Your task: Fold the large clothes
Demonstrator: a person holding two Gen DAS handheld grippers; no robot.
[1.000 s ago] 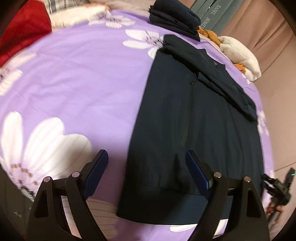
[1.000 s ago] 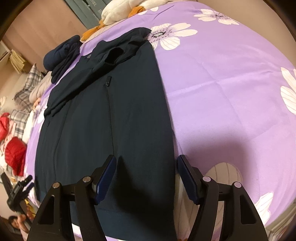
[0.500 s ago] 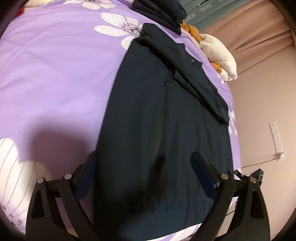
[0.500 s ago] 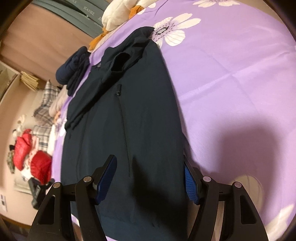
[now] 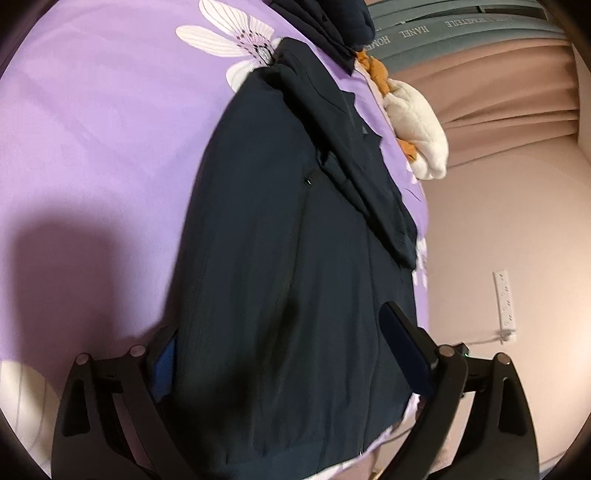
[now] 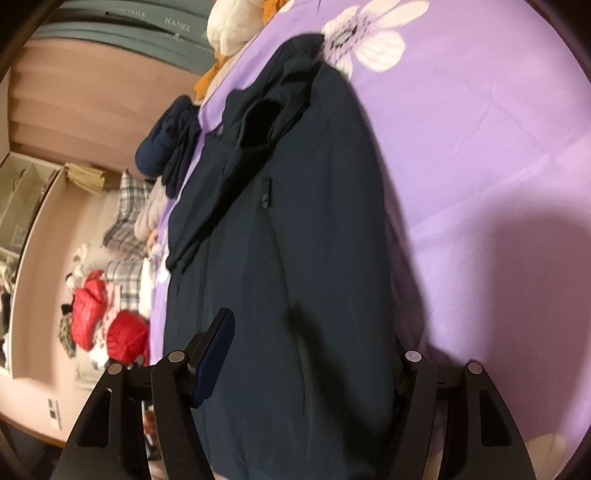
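A large dark navy zip jacket (image 5: 295, 258) lies flat on a purple flowered bed sheet (image 5: 92, 129), one sleeve folded across its chest. It also shows in the right wrist view (image 6: 295, 240). My left gripper (image 5: 284, 354) is open, its fingers straddling the jacket's lower part near the hem; the left finger is partly under the jacket's edge. My right gripper (image 6: 314, 354) is open too, straddling the same lower part from the other side, its right finger mostly hidden by cloth.
A folded navy pile (image 5: 332, 22) and a white plush item (image 5: 417, 125) lie at the bed's far end. Red and plaid clothes (image 6: 110, 325) are heaped beside the bed. A wall with a power strip (image 5: 504, 299) stands to the right.
Both grippers have moved forward and down onto the jacket's lower part. The jacket now fills the gap between each pair of fingers. Both stay open.
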